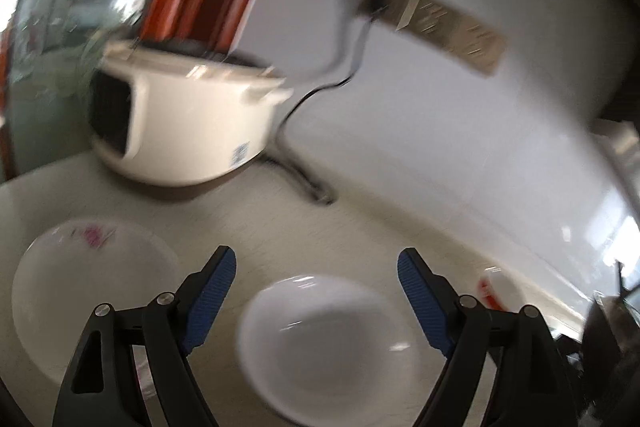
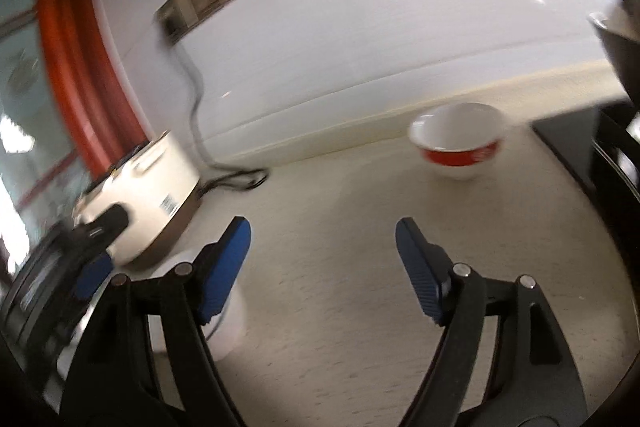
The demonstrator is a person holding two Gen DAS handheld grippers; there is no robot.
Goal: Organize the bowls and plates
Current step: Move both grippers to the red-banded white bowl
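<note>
Both grippers stand wide open with nothing between their blue pads. Under the left gripper a plain white bowl sits on the pale counter, glossy and empty; a white plate with a small pink flower print lies just to its left. Ahead of the right gripper, well apart, stands a white bowl with a red band near the wall. A cream-coloured cooker sits behind the plate.

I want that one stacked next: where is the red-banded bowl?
In the right wrist view, the red-banded bowl stands alone on the counter, upper right, near the wall.
</note>
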